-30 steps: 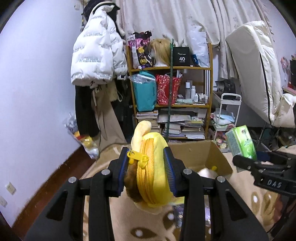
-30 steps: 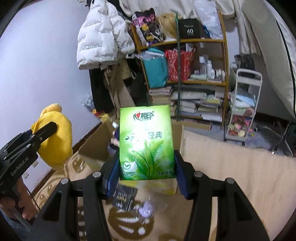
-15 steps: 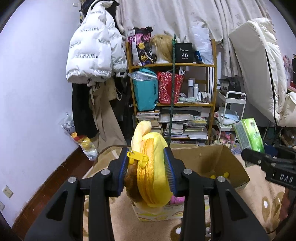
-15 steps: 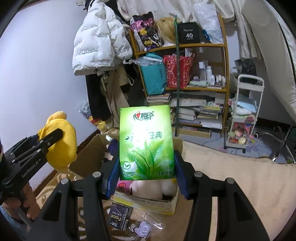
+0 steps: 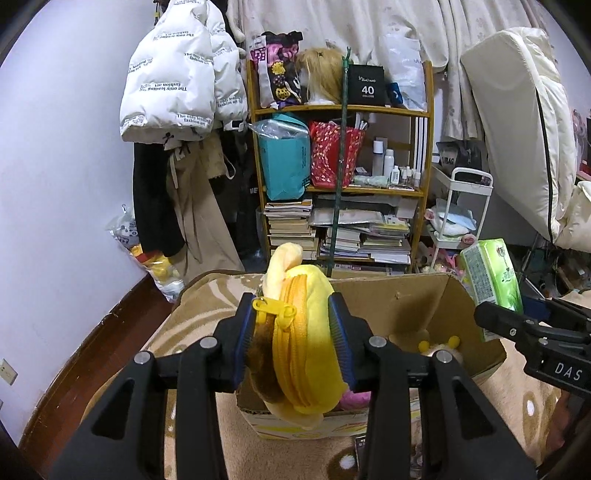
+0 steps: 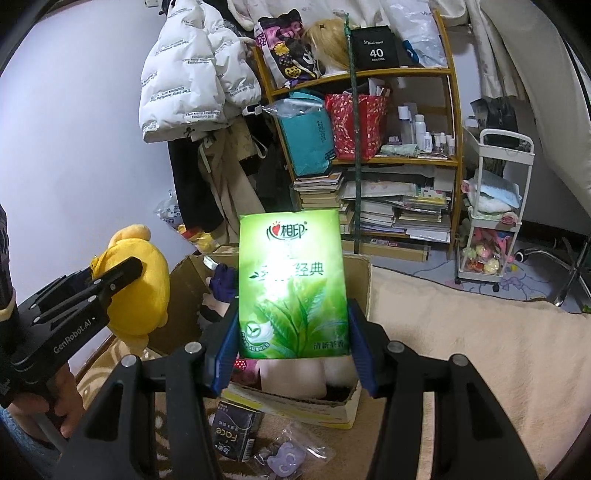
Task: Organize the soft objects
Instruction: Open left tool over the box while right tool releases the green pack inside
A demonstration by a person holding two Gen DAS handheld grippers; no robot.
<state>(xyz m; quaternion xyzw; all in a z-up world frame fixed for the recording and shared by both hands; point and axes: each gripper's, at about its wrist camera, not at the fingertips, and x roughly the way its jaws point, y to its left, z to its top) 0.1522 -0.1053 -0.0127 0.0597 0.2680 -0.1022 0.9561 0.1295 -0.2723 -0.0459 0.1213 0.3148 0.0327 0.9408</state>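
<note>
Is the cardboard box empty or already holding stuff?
Already holding stuff: the cardboard box is open-topped, with plush toys visible inside, below the tissue pack.

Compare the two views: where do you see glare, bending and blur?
Right wrist: glare whitens the middle of the tissue pack; shelf posts bow. Left wrist: curtain and wall bend round the dark corners; the plush is sharp, evenly lit.

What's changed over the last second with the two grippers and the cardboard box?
Both grippers have moved toward the cardboard box, which now fills more of each view, its contents showing. The left gripper stays shut on the yellow plush pouch, the right gripper on the green tissue pack. Nothing was let go.
</note>
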